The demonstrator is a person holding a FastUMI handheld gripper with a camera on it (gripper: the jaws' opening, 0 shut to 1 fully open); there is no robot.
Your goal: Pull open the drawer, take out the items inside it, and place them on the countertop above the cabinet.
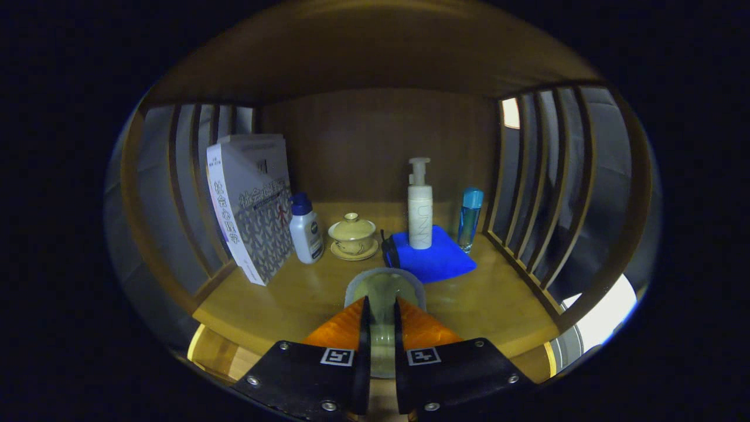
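My gripper (381,302) hangs low over the wooden countertop (293,299), its orange fingers (343,328) close together. They are shut on a clear glass cup (384,287). The cup's round rim spreads wider than the fingers just ahead of their tips, and its lower part shows in the narrow gap between them. The cup sits at or just above the countertop's front middle; I cannot tell whether it touches the wood. The drawer lies below and out of sight.
Beyond the cup, left to right, stand a leaning book (252,205), a white bottle with a blue cap (306,231), a yellow lidded teacup on a saucer (353,235), a white pump bottle (420,208) on a blue cloth (436,261), and a blue bottle (470,217). Slatted wooden sides (545,176) close in the shelf.
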